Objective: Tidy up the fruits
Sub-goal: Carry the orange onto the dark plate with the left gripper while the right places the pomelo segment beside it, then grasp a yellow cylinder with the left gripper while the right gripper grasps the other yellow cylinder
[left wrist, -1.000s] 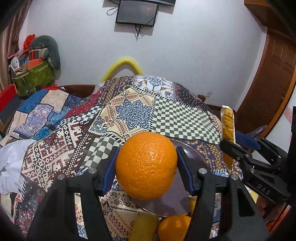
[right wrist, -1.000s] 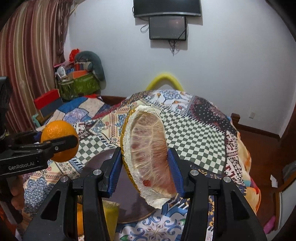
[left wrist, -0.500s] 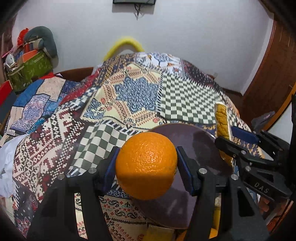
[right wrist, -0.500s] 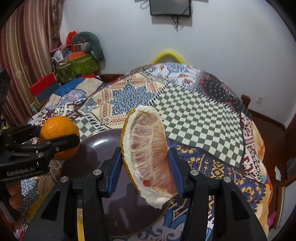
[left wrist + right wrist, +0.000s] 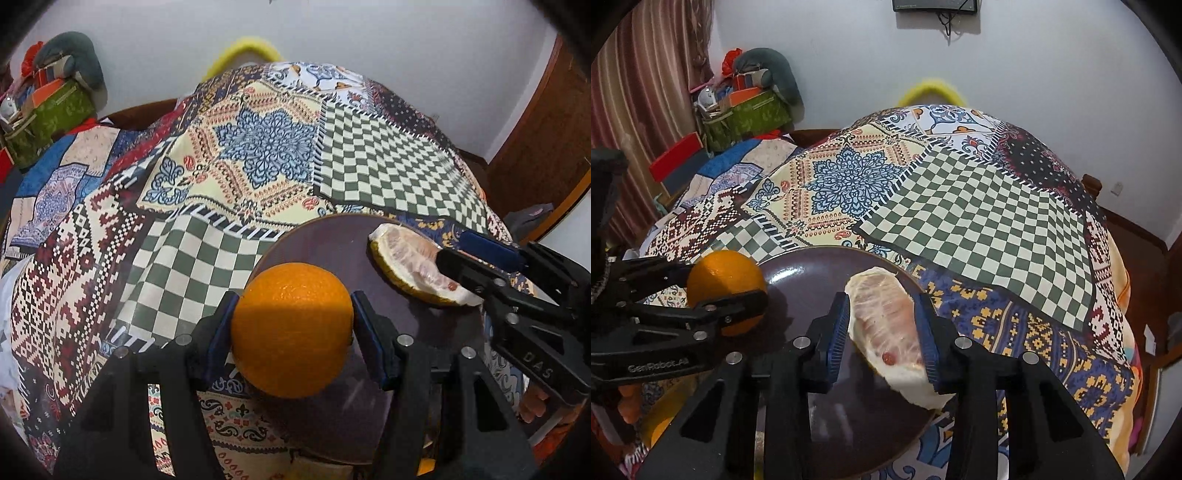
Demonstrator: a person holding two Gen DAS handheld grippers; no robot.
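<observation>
Orange squeezed in left gripper, now low over plate, left side. Pomelo slice pinched in right gripper, came down onto plate's right. Both moved lower; letting go looks next.

My left camera sits low behind its fingers, just above the near left edge of the dark plate, looking across it toward the far white wall. My right camera sits just above the plate's near right edge, facing the same wall. Both are very close to the plate. Both views share the plate, the patchwork bed cover behind it, and each other's fingers.
</observation>
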